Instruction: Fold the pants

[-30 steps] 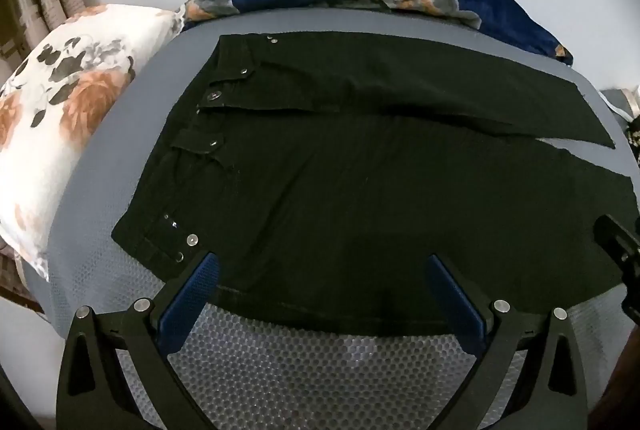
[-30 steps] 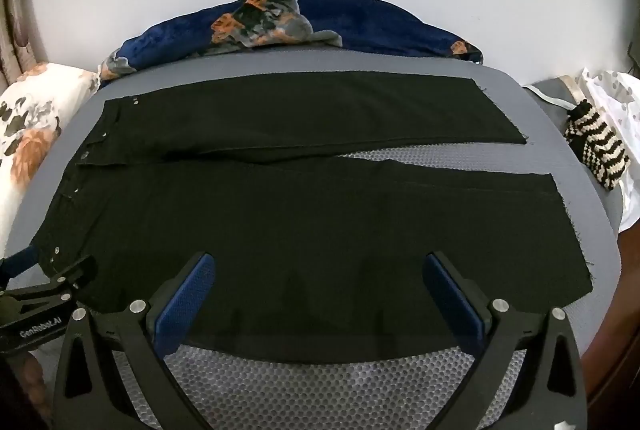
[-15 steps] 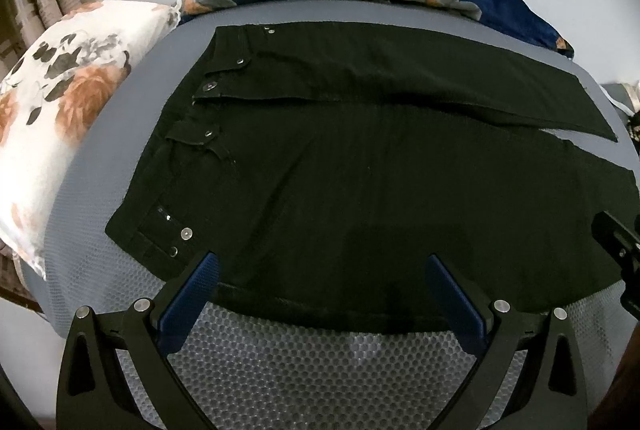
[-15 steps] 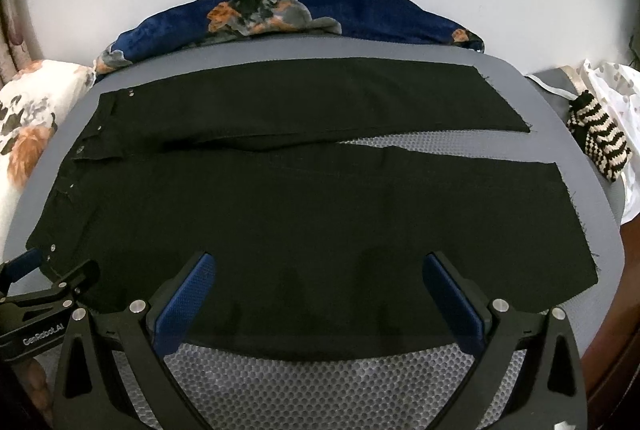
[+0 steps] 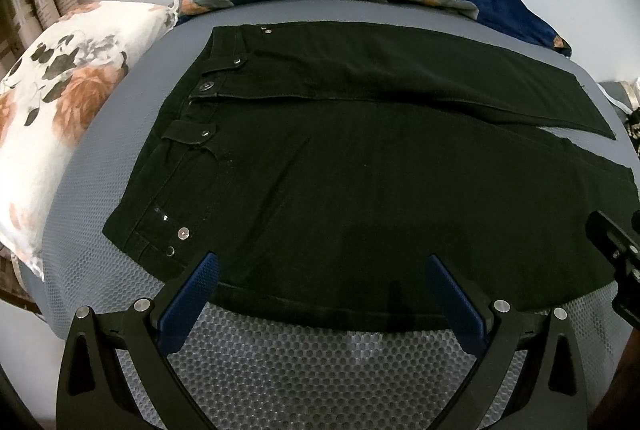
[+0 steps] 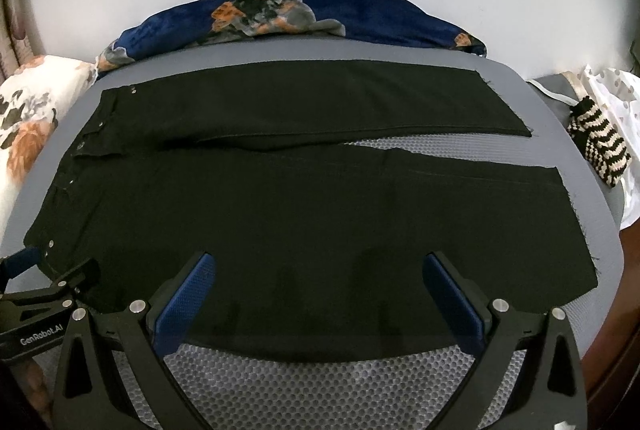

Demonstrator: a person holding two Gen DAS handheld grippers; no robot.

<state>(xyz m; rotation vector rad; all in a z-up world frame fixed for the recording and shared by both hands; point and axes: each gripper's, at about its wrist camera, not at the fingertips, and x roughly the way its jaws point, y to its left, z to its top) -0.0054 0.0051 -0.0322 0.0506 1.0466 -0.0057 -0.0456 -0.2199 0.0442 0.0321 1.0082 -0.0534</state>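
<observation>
Black denim pants (image 5: 360,170) lie flat and unfolded on the grey honeycomb-mesh mattress surface (image 5: 304,370), waistband with metal snaps toward the left, both legs running out to the right with a narrow wedge of mesh showing between them near the hems.

Left gripper (image 5: 320,282): black frame, blue-padded fingers (image 5: 192,294), jaws spread wide, nothing between them. Near hem-side edge of the pants runs just ahead of and between the fingertips; waistband corner sits just beyond the left fingertip. Whether the pads touch the cloth cannot be told.

Right gripper (image 6: 320,282): jaws likewise spread wide and empty, poised over the near edge of the closer leg; the leg hems lie ahead and to the right of the right fingertip.

Beyond the pants, ahead of both jaws: dark blue floral velvet blanket (image 6: 360,14) against the wall. White floral pillow (image 5: 52,118) far left of the left jaws. Black-and-cream striped knit item (image 6: 600,146) far right of the right jaws.
</observation>
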